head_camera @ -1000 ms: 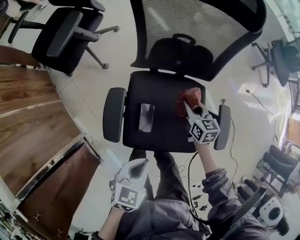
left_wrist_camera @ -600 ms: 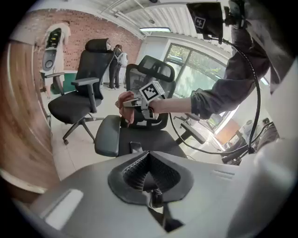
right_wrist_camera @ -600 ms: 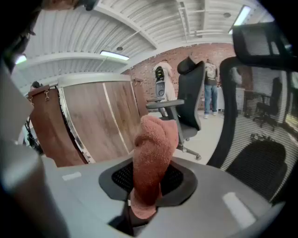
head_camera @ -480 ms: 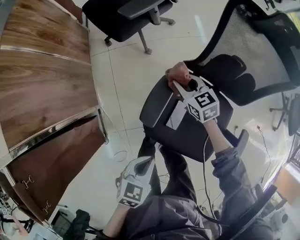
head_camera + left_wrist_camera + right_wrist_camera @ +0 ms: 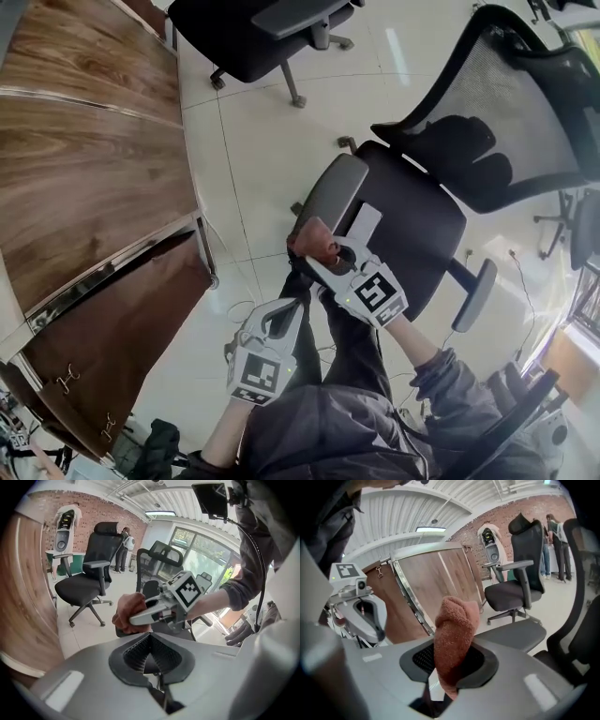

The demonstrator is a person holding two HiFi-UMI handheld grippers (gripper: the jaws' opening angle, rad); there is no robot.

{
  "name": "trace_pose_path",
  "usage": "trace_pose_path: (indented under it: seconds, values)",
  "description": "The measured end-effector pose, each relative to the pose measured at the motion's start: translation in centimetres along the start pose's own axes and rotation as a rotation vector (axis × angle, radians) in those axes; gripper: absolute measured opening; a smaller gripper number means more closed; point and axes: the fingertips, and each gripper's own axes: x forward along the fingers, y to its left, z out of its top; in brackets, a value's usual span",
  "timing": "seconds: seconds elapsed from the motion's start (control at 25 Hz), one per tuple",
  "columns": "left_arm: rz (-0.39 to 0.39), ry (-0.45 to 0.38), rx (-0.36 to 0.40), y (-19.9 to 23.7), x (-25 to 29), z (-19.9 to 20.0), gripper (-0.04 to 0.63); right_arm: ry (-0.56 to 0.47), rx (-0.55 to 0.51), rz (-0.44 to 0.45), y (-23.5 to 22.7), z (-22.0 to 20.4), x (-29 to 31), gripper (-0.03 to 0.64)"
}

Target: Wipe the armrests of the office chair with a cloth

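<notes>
The black office chair (image 5: 412, 220) with a mesh back stands right of centre in the head view. Its grey left armrest (image 5: 331, 192) runs toward me, and its other armrest (image 5: 480, 292) is lower right. My right gripper (image 5: 319, 253) is shut on a reddish-brown cloth (image 5: 313, 240) at the near end of the left armrest. In the right gripper view the cloth (image 5: 454, 634) stands up between the jaws, with the armrest pad (image 5: 513, 634) just beyond. My left gripper (image 5: 284, 317) hangs lower, near my legs, shut and holding nothing. The left gripper view shows the cloth (image 5: 130, 613).
A wooden desk (image 5: 84, 159) with a metal edge fills the left side. A second black office chair (image 5: 253, 33) stands at the top, on the tiled floor. A flat pale rectangular object (image 5: 363, 223) lies on the seat. Cables (image 5: 520, 281) trail over the floor at right.
The right gripper has drawn the cloth from over the seat to the left armrest's far end, then along it toward me to its near end. The left gripper barely moved.
</notes>
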Motion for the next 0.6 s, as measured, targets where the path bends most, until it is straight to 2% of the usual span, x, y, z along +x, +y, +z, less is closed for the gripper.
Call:
trace_pose_path:
  seconds: [0.12,0.24,0.52,0.6]
  values:
    - [-0.007,-0.005,0.000,0.7,-0.2,0.0,0.012,0.015,0.013,0.060,2.4,-0.7,0.1,0.094]
    - [-0.011,-0.007,0.003,1.1,-0.4,-0.2,0.014,0.018,-0.004,0.042,0.5,-0.2,0.2,0.094]
    - [0.001,0.006,-0.004,1.3,-0.6,-0.7,0.014,0.005,0.012,-0.226,-15.5,2.6,-0.5,0.094]
    - [-0.002,0.014,-0.001,1.2,-0.4,-0.7,0.014,0.002,0.020,-0.283,-18.7,3.5,-0.8,0.094]
